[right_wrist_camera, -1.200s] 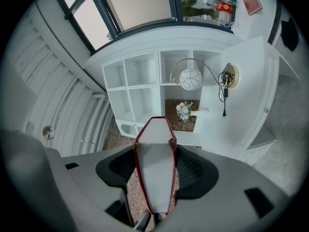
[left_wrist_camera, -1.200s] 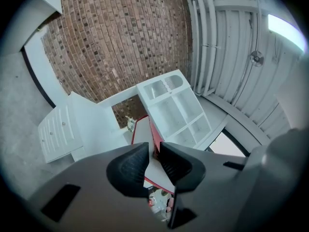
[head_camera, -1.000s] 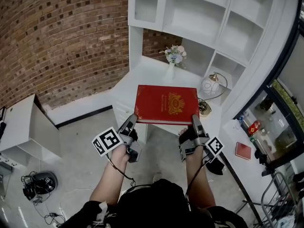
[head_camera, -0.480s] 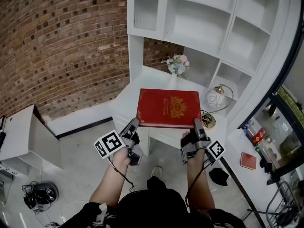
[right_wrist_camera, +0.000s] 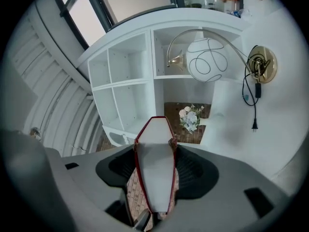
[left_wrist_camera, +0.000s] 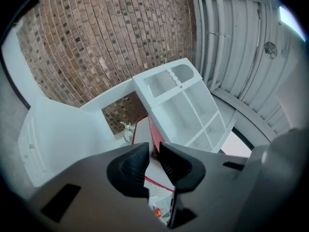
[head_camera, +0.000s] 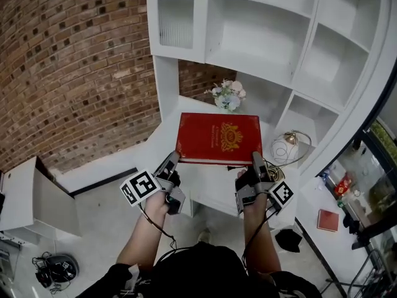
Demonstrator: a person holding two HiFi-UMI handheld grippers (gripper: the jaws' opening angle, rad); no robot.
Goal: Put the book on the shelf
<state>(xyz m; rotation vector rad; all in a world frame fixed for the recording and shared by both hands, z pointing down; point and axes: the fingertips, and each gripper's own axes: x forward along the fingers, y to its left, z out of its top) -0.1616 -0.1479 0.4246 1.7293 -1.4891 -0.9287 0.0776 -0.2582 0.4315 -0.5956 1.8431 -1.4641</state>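
A large red book (head_camera: 218,136) with a gold crest is held flat above the white desk (head_camera: 166,129), in front of the white shelf unit (head_camera: 248,39). My left gripper (head_camera: 173,161) is shut on the book's near left corner. My right gripper (head_camera: 256,161) is shut on its near right corner. In the left gripper view, the red book (left_wrist_camera: 145,129) runs out from between the nearly closed jaws of the left gripper (left_wrist_camera: 153,154). In the right gripper view, the book's white page edge (right_wrist_camera: 155,168) fills the gap of the right gripper (right_wrist_camera: 153,149), and both pads press on the covers.
A vase of flowers (head_camera: 226,95) stands on the desk beyond the book, under the shelves. A round lamp (head_camera: 286,148) with a cable sits at the desk's right. A small red book (head_camera: 329,220) lies at the far right. A white cabinet (head_camera: 28,197) stands on the floor at left.
The head view has tilted up, so more of the shelf unit shows. The book, still held by both grippers, now sits closer to the shelves and the flowers.
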